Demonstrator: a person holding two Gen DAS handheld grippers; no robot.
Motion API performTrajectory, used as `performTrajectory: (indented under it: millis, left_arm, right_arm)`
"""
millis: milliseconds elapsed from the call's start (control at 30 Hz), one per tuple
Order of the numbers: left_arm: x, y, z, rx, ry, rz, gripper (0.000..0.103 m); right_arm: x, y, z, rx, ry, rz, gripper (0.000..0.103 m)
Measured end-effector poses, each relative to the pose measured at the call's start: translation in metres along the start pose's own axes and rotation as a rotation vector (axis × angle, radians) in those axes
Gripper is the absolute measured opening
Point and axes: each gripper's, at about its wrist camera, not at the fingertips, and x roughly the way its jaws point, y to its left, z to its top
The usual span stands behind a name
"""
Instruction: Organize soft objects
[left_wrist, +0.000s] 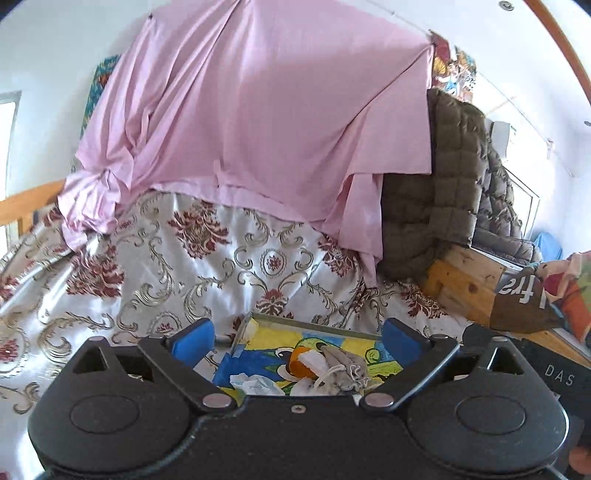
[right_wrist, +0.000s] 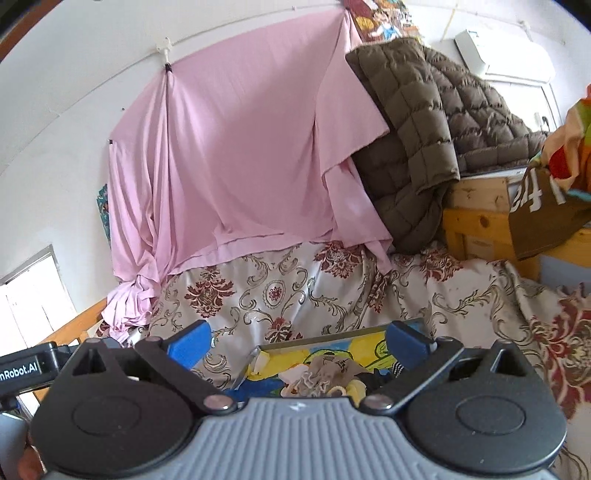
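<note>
Grey cloth of a small drawstring pouch (left_wrist: 341, 363) lies bunched in a shallow tray (left_wrist: 314, 325) painted with a bright yellow, blue and green cartoon, among white scraps of fabric (left_wrist: 255, 384) and an orange piece (left_wrist: 297, 363). The tray rests on a satin bedspread (left_wrist: 184, 266) patterned with dark red flowers and gold scrolls.

My left gripper (left_wrist: 297, 334) stands spread wide above the tray, its blue pads well apart with nothing between them and touching nothing. My right gripper (right_wrist: 299, 339) is likewise at full spread, empty, hovering over the same tray (right_wrist: 332, 341) with the grey pouch (right_wrist: 325, 373) below the gap.

Behind the bed a pink sheet (left_wrist: 258, 110) hangs from the wall, and a brown quilted jacket (left_wrist: 443, 177) slumps over a wooden frame (left_wrist: 465, 280).

Only my right view shows a black-and-white striped piece (right_wrist: 397, 367) and a pale yellow one (right_wrist: 354, 387) in the tray, plus a white air conditioner (right_wrist: 506, 55) high on the wall. Only my left view shows the white scraps at the tray's near side.
</note>
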Motion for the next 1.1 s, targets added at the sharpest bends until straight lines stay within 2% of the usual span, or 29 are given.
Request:
performTrajectory:
  millis: [267, 433, 600, 767, 1100]
  left_arm:
    - [-0.055, 0.002, -0.018, 0.003, -0.062, 0.014, 0.102]
    - [-0.085, 0.007, -0.03, 0.003, -0.105, 0.03, 0.102]
    - [-0.108, 0.012, -0.045, -0.005, -0.127, 0.05, 0.102]
    - [-0.126, 0.018, -0.062, -0.014, -0.118, 0.063, 0.102]
    - [-0.152, 0.031, -0.097, -0.014, -0.089, 0.102, 0.102]
  right_arm:
    - [-0.053, 0.018, -0.017, -0.054, -0.078, 0.02, 0.103]
    - [-0.084, 0.026, -0.034, -0.07, -0.137, -0.011, 0.103]
    - [-0.107, 0.03, -0.052, -0.06, -0.155, -0.046, 0.103]
    - [-0.124, 0.037, -0.068, -0.079, -0.147, -0.079, 0.103]
    - [-0.148, 0.047, -0.099, -0.081, -0.063, -0.126, 0.103]
